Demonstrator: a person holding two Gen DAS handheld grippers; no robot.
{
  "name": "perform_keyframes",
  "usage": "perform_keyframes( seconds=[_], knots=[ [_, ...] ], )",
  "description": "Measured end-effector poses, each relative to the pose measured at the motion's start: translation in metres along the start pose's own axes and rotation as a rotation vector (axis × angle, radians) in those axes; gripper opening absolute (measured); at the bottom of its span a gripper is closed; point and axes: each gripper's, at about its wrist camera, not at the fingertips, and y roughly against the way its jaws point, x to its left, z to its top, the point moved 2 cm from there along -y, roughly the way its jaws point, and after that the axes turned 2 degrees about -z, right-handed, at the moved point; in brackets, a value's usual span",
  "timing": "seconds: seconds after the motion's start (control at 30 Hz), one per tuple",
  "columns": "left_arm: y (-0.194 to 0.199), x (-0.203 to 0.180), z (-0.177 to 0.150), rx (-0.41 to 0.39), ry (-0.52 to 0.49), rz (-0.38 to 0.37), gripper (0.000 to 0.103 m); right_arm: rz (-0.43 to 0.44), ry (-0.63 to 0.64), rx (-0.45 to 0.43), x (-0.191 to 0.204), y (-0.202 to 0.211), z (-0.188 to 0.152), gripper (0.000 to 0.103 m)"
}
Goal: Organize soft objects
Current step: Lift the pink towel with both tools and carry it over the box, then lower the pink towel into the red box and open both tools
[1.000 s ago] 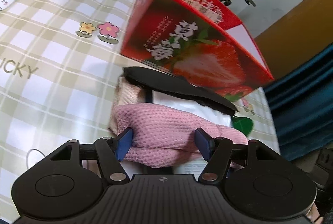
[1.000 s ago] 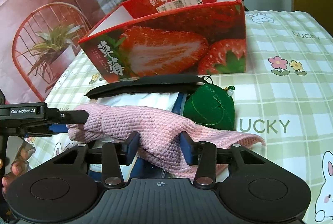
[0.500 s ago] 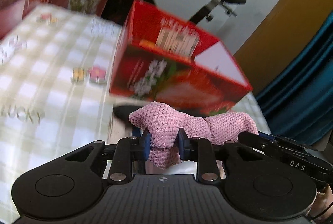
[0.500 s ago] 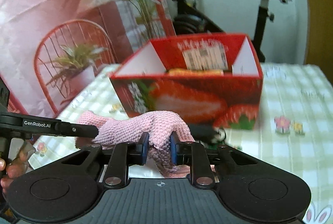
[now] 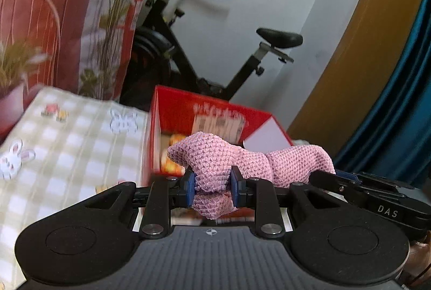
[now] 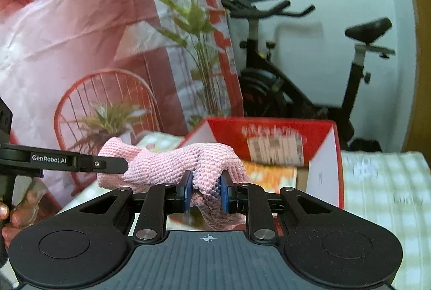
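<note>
The pink knitted cloth (image 5: 215,160) is a coarse, open-stitch fabric, bunched into folds and hanging in the air between your two tools, in front of the red strawberry box (image 6: 272,144) on the checked tablecloth (image 5: 67,149).

Your left gripper (image 5: 211,189) has its blue pads pressed together on one fold of the cloth, with a tuft poking out below the pads. Your right gripper (image 6: 206,191) pinches another fold the same way, the fabric draped over the top of its fingers. In the right wrist view your left tool enters from the left edge, level, with your hand (image 6: 16,211) wrapped around its handle. In the left wrist view the right tool comes in from the right edge, its tip buried in the cloth.

Readable writing: "GenRobot.AI" (image 6: 49,158) on the left tool's finger; "DAS" (image 5: 387,211) on the right tool's body. The print and white label inside the box are too blurred to read.
</note>
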Motion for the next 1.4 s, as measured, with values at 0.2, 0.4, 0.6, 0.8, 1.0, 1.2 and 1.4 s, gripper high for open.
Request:
perform_keyframes(
  seconds=[0.2, 0.4, 0.6, 0.8, 1.0, 1.2, 1.4],
  knots=[
    [-0.017, -0.001, 0.031, -0.037, -0.016, 0.011, 0.027, 0.002, -0.012, -0.034, -0.015, -0.022, 0.032, 0.020],
    [-0.059, 0.001, 0.054, -0.038, -0.046, 0.032, 0.027, -0.039, -0.009, -0.023, -0.038, -0.063, 0.048, 0.020],
    [-0.108, 0.011, 0.064, 0.033, -0.021, 0.049, 0.028, -0.071, -0.054, 0.031, -0.074, -0.110, 0.055, 0.020],
    [-0.150, 0.016, 0.070, 0.097, -0.041, 0.082, 0.028, -0.125, -0.074, 0.139, -0.098, -0.157, 0.053, 0.020],
    [-0.172, 0.023, 0.070, 0.137, -0.070, 0.104, 0.029, -0.143, -0.128, 0.213, -0.111, -0.191, 0.051, 0.020],
    [-0.185, 0.027, 0.074, 0.155, -0.076, 0.103, 0.035, -0.173, -0.134, 0.253, -0.117, -0.210, 0.050, 0.021],
    [-0.191, 0.030, 0.075, 0.162, -0.093, 0.112, 0.059, -0.214, -0.124, 0.280, -0.123, -0.217, 0.046, 0.029]
  ],
)
